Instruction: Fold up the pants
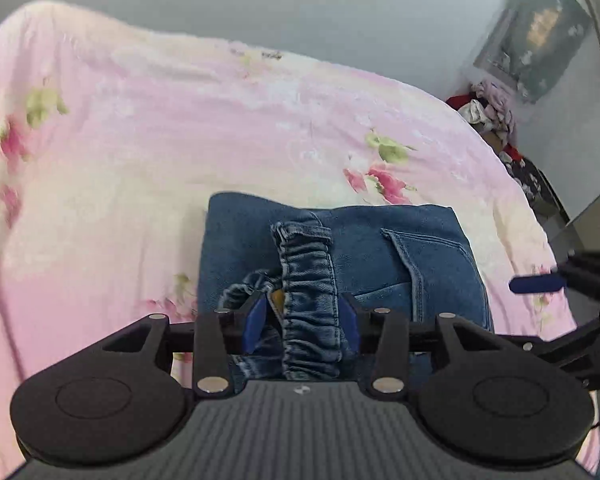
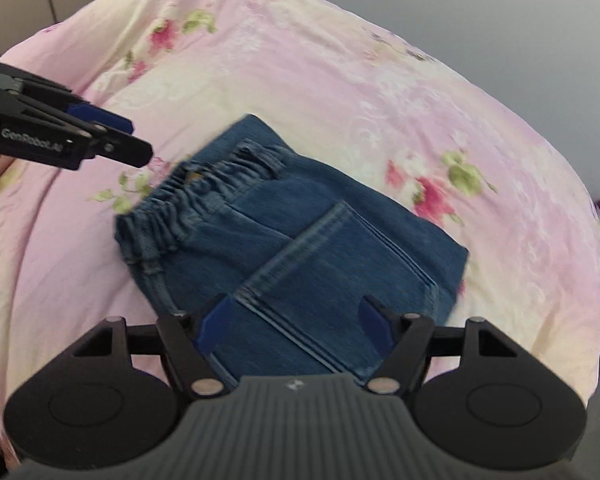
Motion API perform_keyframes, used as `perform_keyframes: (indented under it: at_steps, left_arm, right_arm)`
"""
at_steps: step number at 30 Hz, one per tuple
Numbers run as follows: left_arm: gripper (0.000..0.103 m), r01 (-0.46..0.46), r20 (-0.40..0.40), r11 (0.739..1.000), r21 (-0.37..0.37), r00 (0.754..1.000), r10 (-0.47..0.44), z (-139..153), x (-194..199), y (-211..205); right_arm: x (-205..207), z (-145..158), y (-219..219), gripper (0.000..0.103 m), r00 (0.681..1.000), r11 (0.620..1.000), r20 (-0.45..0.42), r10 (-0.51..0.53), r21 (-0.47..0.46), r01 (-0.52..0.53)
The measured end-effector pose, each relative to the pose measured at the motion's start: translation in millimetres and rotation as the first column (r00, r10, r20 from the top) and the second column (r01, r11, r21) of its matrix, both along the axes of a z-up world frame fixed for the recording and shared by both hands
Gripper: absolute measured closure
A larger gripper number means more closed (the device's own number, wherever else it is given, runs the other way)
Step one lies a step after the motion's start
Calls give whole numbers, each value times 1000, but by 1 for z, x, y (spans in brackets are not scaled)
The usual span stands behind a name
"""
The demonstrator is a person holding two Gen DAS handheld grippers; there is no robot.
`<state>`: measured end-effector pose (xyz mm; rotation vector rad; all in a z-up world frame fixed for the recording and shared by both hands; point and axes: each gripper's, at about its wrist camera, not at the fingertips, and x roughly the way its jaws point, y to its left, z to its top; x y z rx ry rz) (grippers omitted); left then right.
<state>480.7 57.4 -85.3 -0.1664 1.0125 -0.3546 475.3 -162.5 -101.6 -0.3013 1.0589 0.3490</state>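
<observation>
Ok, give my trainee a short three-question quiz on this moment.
1. True or false: the jeans lie folded on the floral bedsheet.
2. Which part of the jeans sits between the left tool pads: hem, elastic waistband or pocket?
3. Is the right tool gripping the denim?

Key: 1 true. 2 elastic waistband. 3 no; its pads stand apart above the denim.
</observation>
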Motion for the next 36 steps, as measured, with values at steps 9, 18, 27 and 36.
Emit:
perform_keyframes:
  at_steps: [9, 18, 27, 36]
  left_arm:
    - [44, -227, -209, 961, -158, 959, 192, -67, 40, 6]
    - [74, -87, 19, 995, -51, 996, 88, -25, 23, -35]
    - [77, -37, -3, 999, 3, 999, 37, -29, 33, -11]
    - [66, -40, 34, 998, 39, 999, 38, -93, 25, -2]
  right_arm:
    - [3, -51, -68, 35, 996, 992, -68, -50, 109, 58]
    - [2, -63, -71, 35, 995, 980, -88, -55, 185, 70]
    - [-2, -58, -50, 47, 995, 967, -97, -22, 250, 46]
    - [9, -114, -37, 48, 988, 973, -147, -45, 218, 77]
